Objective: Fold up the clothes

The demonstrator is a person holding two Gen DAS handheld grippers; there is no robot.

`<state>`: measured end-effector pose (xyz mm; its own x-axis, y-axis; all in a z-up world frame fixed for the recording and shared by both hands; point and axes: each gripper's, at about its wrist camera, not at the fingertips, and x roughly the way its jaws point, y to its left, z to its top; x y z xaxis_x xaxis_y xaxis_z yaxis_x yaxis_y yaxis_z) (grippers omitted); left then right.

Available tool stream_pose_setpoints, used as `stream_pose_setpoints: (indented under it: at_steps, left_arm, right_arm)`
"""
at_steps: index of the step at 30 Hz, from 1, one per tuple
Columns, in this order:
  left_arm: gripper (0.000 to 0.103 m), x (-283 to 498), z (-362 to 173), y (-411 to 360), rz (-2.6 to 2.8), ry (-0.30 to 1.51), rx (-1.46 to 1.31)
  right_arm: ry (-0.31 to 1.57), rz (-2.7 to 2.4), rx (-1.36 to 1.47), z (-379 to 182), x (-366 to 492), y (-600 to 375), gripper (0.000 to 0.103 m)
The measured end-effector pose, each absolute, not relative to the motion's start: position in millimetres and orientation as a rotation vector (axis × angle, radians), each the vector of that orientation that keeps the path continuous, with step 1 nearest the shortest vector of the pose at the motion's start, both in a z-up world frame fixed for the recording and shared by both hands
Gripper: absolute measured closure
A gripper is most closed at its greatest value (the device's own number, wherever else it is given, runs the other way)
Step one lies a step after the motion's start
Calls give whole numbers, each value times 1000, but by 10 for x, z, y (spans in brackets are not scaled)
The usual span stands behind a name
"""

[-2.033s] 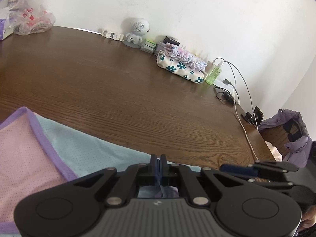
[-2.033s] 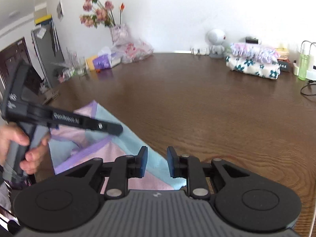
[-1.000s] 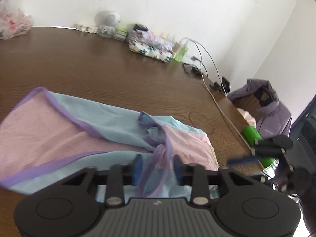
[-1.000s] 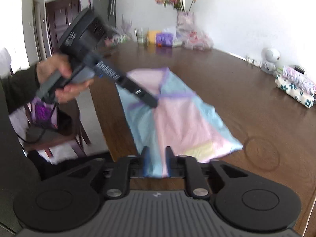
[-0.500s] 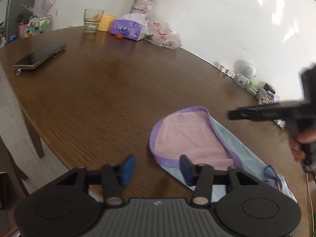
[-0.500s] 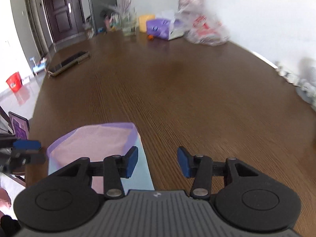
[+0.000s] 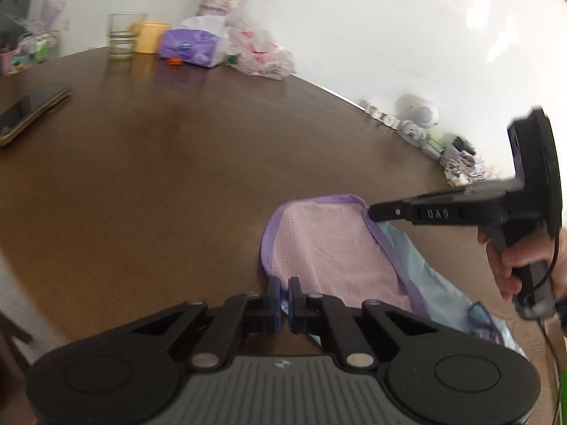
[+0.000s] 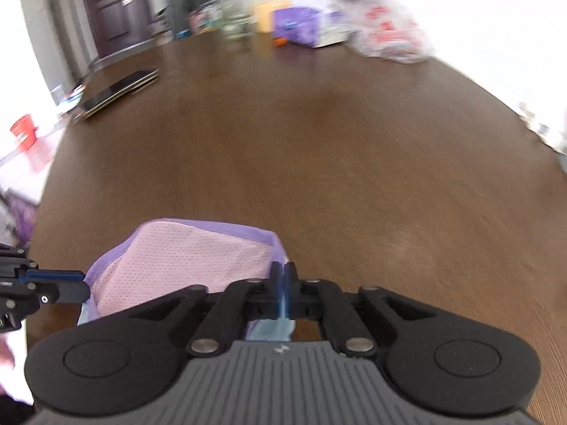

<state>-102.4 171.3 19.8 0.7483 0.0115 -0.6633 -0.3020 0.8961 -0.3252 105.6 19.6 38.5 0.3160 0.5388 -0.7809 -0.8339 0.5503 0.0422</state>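
A: Garment [image 7: 329, 251], pink mesh with purple trim over pale blue, lies on the brown table [image 7: 159, 177] near its front edge, at about five o'clock in the left view. Why pinched at two places?

B: Likely to lift one end for a fold. The left gripper [image 7: 282, 299] has just closed on the near purple hem; the right gripper [image 8: 282, 287] has closed too, blue cloth between its pads, I think, though blur hampers that. Both tilt downward; the right comes in from three o'clock.
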Motion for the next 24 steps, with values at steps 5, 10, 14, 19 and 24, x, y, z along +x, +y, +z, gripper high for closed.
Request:
stream_pose_setpoints:
  at_steps: [5, 10, 14, 19, 24]
  left_arm:
    - [101, -97, 455, 1696, 12, 710, -317]
    - [101, 1015, 545, 1260, -141, 770, -258]
    - [97, 1563, 500, 905, -118, 745, -196]
    - [62, 1425, 576, 935, -274, 746, -296]
    - [56, 490, 675, 898, -452, 755, -209]
  right_arm:
    - [844, 693, -163, 469, 1430, -447, 103]
    - [822, 462, 36, 557, 1698, -1230, 103]
    - [807, 289, 139, 564, 1857, -1773, 102]
    - [783, 284, 225, 663, 1748, -2254, 74]
    - [751, 441, 140, 800, 989, -2309, 72]
